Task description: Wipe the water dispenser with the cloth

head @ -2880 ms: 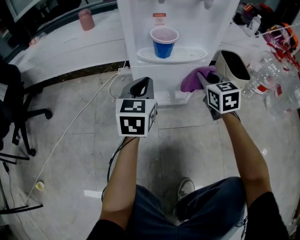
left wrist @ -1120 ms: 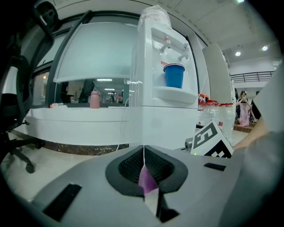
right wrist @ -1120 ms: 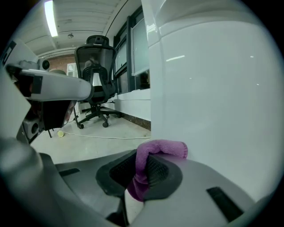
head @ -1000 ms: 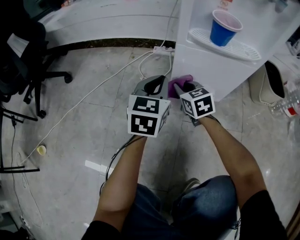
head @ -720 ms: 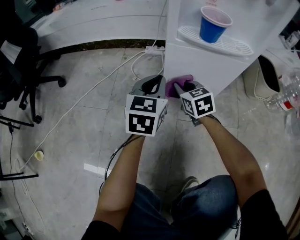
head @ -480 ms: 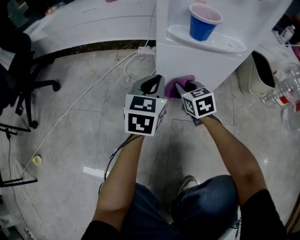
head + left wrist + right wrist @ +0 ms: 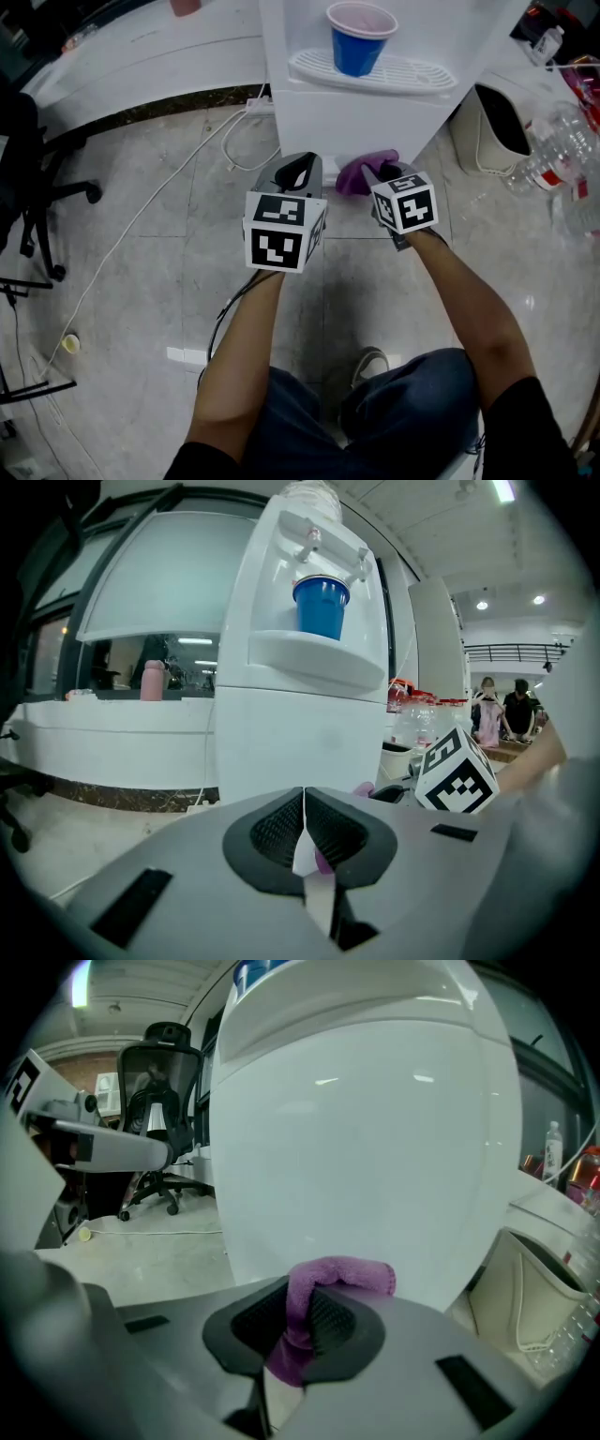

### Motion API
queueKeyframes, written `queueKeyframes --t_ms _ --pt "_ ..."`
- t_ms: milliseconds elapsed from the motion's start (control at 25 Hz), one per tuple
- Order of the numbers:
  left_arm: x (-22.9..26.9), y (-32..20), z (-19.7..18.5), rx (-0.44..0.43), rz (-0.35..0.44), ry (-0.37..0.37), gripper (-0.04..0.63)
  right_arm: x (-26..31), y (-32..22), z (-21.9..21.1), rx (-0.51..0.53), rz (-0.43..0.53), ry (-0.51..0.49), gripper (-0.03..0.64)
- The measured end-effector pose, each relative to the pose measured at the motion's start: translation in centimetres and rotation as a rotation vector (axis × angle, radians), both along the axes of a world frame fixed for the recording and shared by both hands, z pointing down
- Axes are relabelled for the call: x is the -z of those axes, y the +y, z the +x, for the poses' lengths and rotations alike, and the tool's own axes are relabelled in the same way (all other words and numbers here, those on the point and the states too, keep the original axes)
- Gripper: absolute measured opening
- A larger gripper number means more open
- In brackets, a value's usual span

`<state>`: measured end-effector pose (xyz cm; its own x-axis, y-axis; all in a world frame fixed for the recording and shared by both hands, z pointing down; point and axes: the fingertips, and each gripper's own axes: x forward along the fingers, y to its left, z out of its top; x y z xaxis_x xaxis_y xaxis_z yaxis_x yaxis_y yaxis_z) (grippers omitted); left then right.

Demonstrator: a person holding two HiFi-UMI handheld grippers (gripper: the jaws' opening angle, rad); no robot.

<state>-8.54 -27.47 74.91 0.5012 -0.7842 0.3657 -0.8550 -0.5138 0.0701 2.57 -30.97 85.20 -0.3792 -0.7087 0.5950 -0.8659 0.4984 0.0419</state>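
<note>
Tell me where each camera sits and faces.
Head view: on the head, looking steeply down at dispenser; shows arms, left hand-held gripper, right hand-held gripper.
Left gripper view: on its hand-held gripper, facing dispenser and cup; jaws shut, empty.
Right gripper view: on its hand-held gripper, facing dispenser's lower panel; jaws shut on cloth.
Head and left gripper views share the cup.

Open floor [image 7: 141,234] left of water dispenser [image 7: 375,122]; bin [image 7: 466,139] and bottles [image 7: 548,159] at right
</note>
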Motion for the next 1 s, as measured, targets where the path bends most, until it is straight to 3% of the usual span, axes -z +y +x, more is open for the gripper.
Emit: queueKeyframes --t_ms 600,880,1000 --pt "-1.1 -0.4 4.8 -0.075 -0.015 -0.002 0.028 -0.5 0.4 9.4 -0.184 -0.016 0.004 0.040" --pt "0.1 -0.3 6.7 -0.100 0.006 -0.048 0.028 1.4 1.2 9.3 -0.178 0.010 -0.016 0.041" --pt "2.3 0.0 7.6 -0.094 0.014 -0.033 0.028 3.5 1.9 8.8 -0.178 0.014 -0.056 0.040"
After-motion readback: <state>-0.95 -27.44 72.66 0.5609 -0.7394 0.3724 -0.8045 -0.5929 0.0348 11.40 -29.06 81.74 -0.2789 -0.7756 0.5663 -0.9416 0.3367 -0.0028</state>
